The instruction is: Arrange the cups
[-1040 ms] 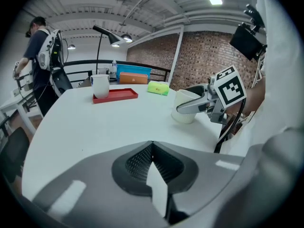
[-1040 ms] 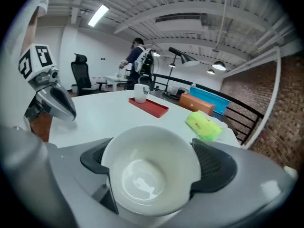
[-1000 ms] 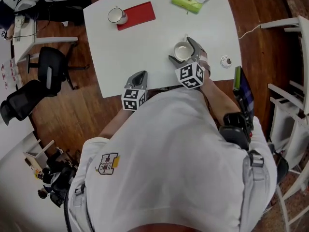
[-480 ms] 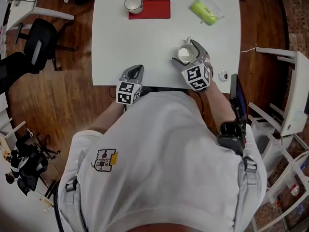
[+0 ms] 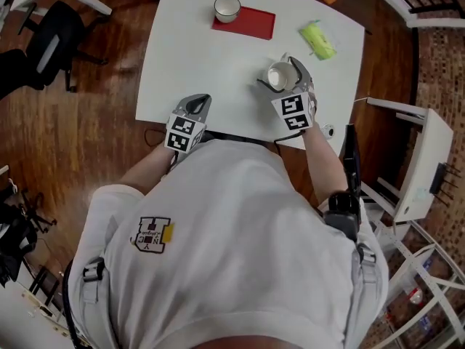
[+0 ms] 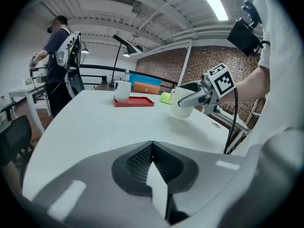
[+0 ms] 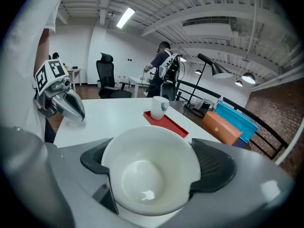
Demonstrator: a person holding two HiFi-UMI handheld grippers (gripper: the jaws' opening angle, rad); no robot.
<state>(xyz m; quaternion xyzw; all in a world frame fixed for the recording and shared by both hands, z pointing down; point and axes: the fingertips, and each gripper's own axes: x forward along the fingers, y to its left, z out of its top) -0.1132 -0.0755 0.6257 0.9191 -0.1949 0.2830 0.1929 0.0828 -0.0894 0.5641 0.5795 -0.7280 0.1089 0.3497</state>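
My right gripper (image 5: 285, 75) is shut on a white cup (image 5: 278, 77) and holds it above the white table (image 5: 196, 57); in the right gripper view the cup (image 7: 151, 175) sits tilted between the jaws with its mouth toward the camera. A second white cup (image 5: 227, 7) stands at the left end of a red tray (image 5: 245, 22) at the table's far side, also seen as the cup (image 7: 159, 107) on the tray (image 7: 167, 122). My left gripper (image 5: 195, 106) is shut and empty over the table's near edge, its jaws (image 6: 153, 167) pressed together.
A green packet (image 5: 317, 39) lies right of the tray. A small round object (image 5: 329, 130) sits at the table's near right corner. An orange box (image 7: 222, 126) and a blue box (image 7: 240, 119) lie beyond the table. A black office chair (image 5: 43, 46) stands left; a person (image 6: 61, 56) works farther off.
My right gripper has carried the cup a little farther over the table toward the tray. The left gripper has shifted along the near edge. The head view has turned, so the table appears rotated.
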